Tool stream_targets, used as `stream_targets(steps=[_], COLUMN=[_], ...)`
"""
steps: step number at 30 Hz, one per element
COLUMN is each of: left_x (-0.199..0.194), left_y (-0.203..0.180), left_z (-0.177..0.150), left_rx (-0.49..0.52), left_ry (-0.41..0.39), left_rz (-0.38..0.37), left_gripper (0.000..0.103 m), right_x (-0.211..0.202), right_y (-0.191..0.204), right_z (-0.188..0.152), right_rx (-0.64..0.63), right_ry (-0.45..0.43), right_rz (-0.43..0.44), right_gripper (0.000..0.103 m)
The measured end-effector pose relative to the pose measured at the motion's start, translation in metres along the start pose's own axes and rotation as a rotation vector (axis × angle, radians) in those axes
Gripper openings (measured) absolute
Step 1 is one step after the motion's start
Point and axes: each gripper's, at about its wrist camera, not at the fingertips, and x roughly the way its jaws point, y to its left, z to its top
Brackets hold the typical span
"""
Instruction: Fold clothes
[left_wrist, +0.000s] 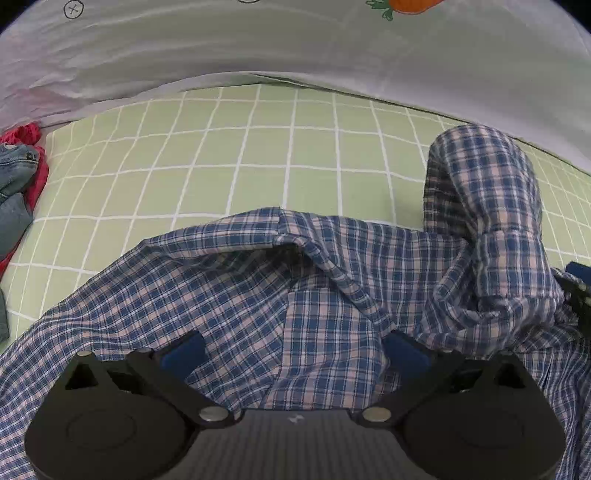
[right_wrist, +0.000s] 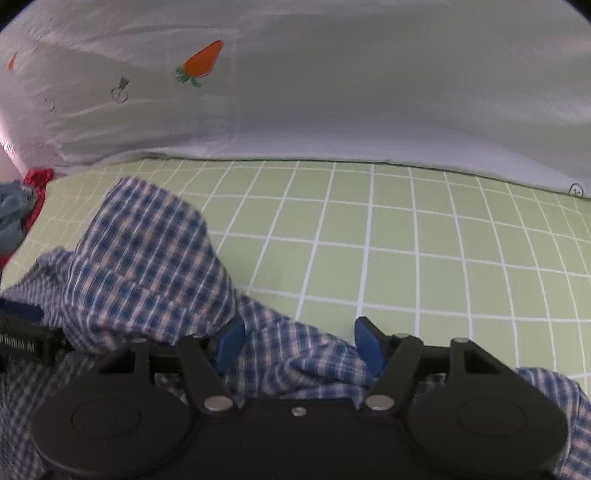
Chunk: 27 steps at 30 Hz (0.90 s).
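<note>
Plaid blue-and-pink cotton, a button-up shirt (left_wrist: 229, 295), lies rumpled on our green grid sheet (left_wrist: 258, 155), spread crosswise just in front of us. One sleeve (left_wrist: 484, 206) rears up and points away toward the white carrot-print cover (left_wrist: 295, 44), likely lifted for folding inward. Our left gripper (left_wrist: 295, 349) hovers low with jaws wide over the chest pocket; our right gripper (right_wrist: 301, 345) has its jaws open astride a cloth ridge, not pinching.
</note>
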Motion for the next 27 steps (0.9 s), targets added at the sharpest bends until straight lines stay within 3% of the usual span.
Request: stream_targets(steps=[3,7,8,11,13,17,19,21,22,23,25,27], left_x=[0.000,-0.001,-0.004,-0.020,-0.034,-0.047,-0.044,-0.032,-0.027,-0.025,-0.020,-0.016], left_y=[0.000,0.001,0.003,0.008,0.009,0.009,0.008,0.007,0.007,0.009,0.013,0.017], left_z=[-0.001,0.000,0.002,0.013,0.029,0.052,0.055,0.051,0.047,0.040,0.027,0.018], left_rx=[0.000,-0.004,-0.028,-0.088,-0.092,-0.100,-0.100,-0.078,-0.068,-0.066,-0.061,-0.060], left_ry=[-0.005,-0.013,-0.035,-0.132,-0.199,-0.270,-0.269,-0.233,-0.213,-0.199,-0.169,-0.147], left_rz=[0.000,0.001,0.008,0.004,-0.020,-0.012,0.002,0.022,0.033,0.041,0.059,0.065], left_gripper=[0.103,0.103,0.102,0.090,0.091,0.091,0.091,0.091,0.091,0.091,0.091,0.091], right_x=[-0.005,-0.011,-0.012,-0.024,-0.031,-0.051,-0.042,-0.033,-0.029,-0.024,-0.015,-0.006], right_y=[0.005,0.004,0.001,0.002,0.005,-0.014,-0.016,-0.018,-0.019,-0.020,-0.022,-0.024], right_z=[-0.007,-0.008,-0.007,0.002,0.016,0.061,0.058,0.056,0.054,0.053,0.050,0.047], right_rx=[-0.042,-0.082,-0.081,-0.128,-0.203,-0.111,-0.096,-0.083,-0.076,-0.069,-0.056,-0.043], right_ry=[-0.001,-0.024,-0.034,-0.150,-0.240,-0.484,-0.449,-0.410,-0.390,-0.371,-0.332,-0.293], right_rz=[-0.009,0.028,0.040,0.003,-0.080,-0.254,-0.261,-0.266,-0.268,-0.271,-0.275,-0.280], right_gripper=[0.060,0.015,0.010,0.009,0.008,0.008,0.010,0.023,0.037,0.045,0.047,0.058])
